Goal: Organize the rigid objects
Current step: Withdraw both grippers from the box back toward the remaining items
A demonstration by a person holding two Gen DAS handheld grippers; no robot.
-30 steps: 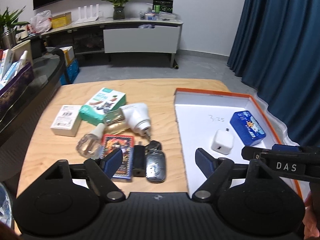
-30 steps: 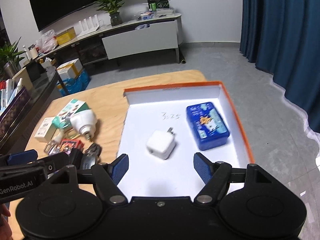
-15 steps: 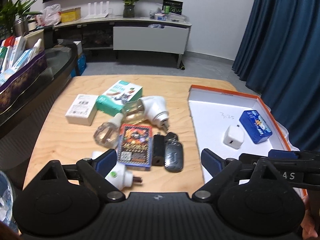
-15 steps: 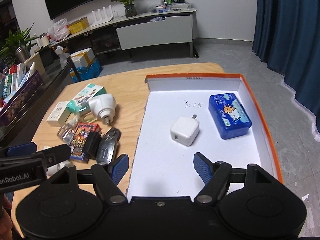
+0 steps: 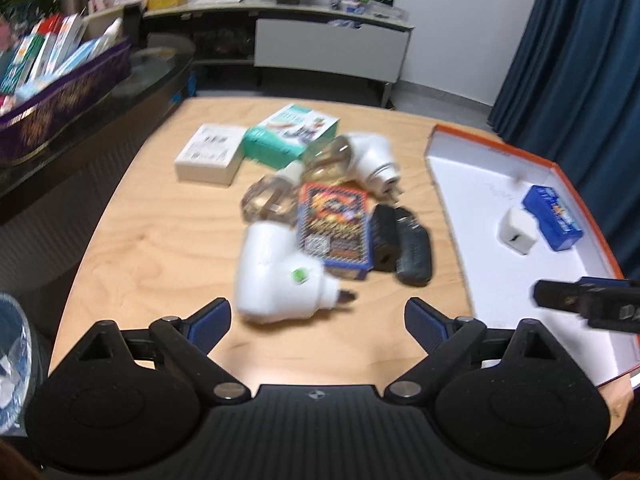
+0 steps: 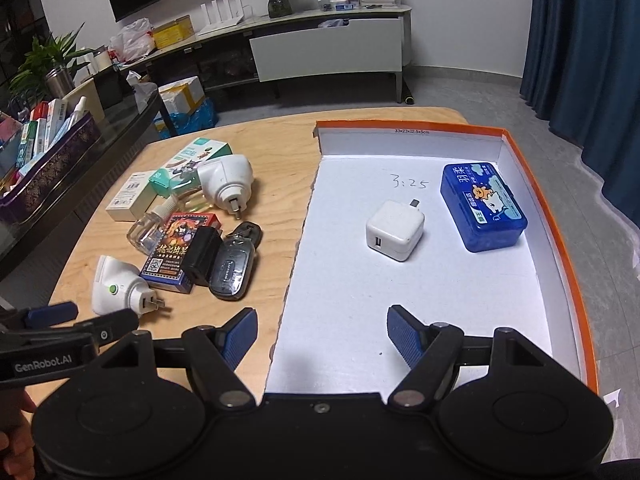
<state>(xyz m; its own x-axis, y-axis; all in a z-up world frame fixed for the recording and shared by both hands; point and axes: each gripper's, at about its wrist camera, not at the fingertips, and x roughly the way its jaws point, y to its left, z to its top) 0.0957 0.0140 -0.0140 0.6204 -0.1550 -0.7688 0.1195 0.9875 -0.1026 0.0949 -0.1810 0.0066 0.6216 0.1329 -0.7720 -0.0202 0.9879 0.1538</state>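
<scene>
My left gripper [image 5: 316, 314] hangs low over the wooden table [image 5: 160, 248], its jaws opening. A white plug-in device [image 5: 276, 276] lies just ahead, its near end between the fingertips, and the pads do not touch it. Beyond it sit a colourful card box [image 5: 334, 228], a black adapter [image 5: 386, 238] and a car key fob [image 5: 414, 248]. My right gripper [image 6: 322, 332] stands open and holds nothing at the near left edge of the orange-rimmed white box [image 6: 560, 248]. Inside the box are a white charger [image 6: 394, 230] and a blue tin [image 6: 482, 208].
A green carton [image 5: 290, 136], a small white box [image 5: 210, 154], a second white plug-in unit [image 5: 372, 158] and a clear bottle [image 5: 266, 198] crowd the table's far side. A dark counter with a purple basket [image 5: 64, 100] runs along the left. Blue curtains [image 6: 588, 60] hang at right.
The left gripper has moved toward the near end of the pile and sunk, bringing the near white plug-in device into view. Its jaws have spread wider. The right gripper has drifted slightly.
</scene>
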